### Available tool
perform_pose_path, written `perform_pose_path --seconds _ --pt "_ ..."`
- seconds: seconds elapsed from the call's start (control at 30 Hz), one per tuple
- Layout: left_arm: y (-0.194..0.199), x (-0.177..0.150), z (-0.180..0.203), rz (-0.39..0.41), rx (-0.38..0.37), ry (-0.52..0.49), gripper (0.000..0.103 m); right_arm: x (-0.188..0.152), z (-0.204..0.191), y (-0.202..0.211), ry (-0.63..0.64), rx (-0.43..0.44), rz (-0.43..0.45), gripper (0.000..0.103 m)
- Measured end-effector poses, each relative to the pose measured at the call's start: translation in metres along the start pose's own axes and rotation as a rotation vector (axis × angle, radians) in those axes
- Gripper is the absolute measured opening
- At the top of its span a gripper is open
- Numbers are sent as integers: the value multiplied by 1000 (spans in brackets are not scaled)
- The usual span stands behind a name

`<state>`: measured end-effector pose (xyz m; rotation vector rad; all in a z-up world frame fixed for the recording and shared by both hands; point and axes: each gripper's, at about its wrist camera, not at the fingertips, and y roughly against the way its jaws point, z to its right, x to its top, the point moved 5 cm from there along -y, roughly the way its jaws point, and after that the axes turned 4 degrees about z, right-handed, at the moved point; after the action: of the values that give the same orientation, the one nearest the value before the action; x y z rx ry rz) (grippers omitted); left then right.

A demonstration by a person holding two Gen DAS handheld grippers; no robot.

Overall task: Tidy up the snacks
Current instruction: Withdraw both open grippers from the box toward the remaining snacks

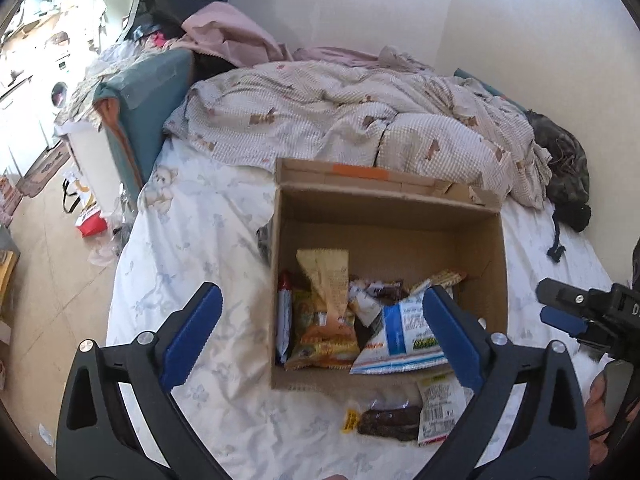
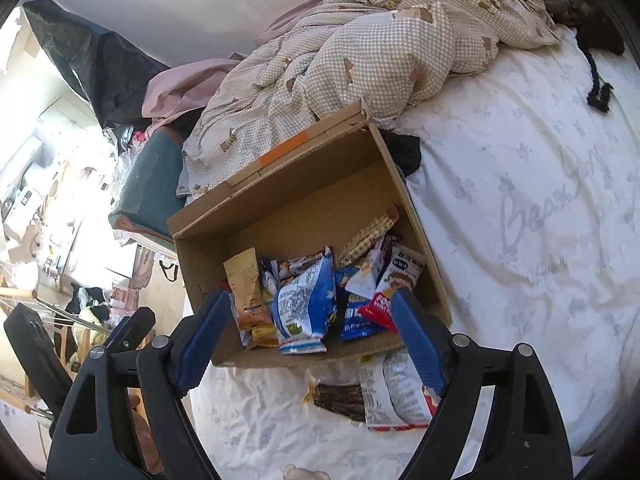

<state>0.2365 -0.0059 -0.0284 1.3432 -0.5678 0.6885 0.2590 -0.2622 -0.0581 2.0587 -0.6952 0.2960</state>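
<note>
An open cardboard box [image 1: 392,224] [image 2: 304,204] stands on the white bed sheet and holds several snack packets, among them a blue-and-white bag [image 1: 400,340] [image 2: 306,308] and an orange packet [image 1: 324,336]. In front of the box lie a dark brown bar in clear wrap [image 1: 384,424] [image 2: 340,398] and a white packet [image 1: 438,408] [image 2: 396,396] side by side. My left gripper [image 1: 324,322] is open and empty, above the box's near left corner. My right gripper [image 2: 308,332] is open and empty, above the box's near wall; it also shows at the right edge of the left wrist view [image 1: 576,312].
A rumpled checked duvet [image 1: 360,120] [image 2: 360,52] lies behind the box. A dark garment [image 1: 564,168] lies at the far right of the bed. A teal cushion [image 1: 148,108] [image 2: 148,184] stands at the bed's left edge. The floor at the left holds bags and clutter [image 1: 88,220].
</note>
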Motion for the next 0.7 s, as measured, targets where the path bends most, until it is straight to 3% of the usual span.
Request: perform_pose_path --seconds 0.23,0.4,0.5,0.7 --pt "1 -27 -13 -92 11 63 99 -16 18 8 -82 -6 -38 86" --pt "-3 -49 -14 -175 11 74 99 -37 47 2 -149 -83 -106 87" --pt "-6 -59 -16 -209 4 105 99 -58 68 -16 -145 -198 -218 88" --pt "-10 -63 -16 -225 14 107 99 -80 87 -76 -86 -234 -368 88"
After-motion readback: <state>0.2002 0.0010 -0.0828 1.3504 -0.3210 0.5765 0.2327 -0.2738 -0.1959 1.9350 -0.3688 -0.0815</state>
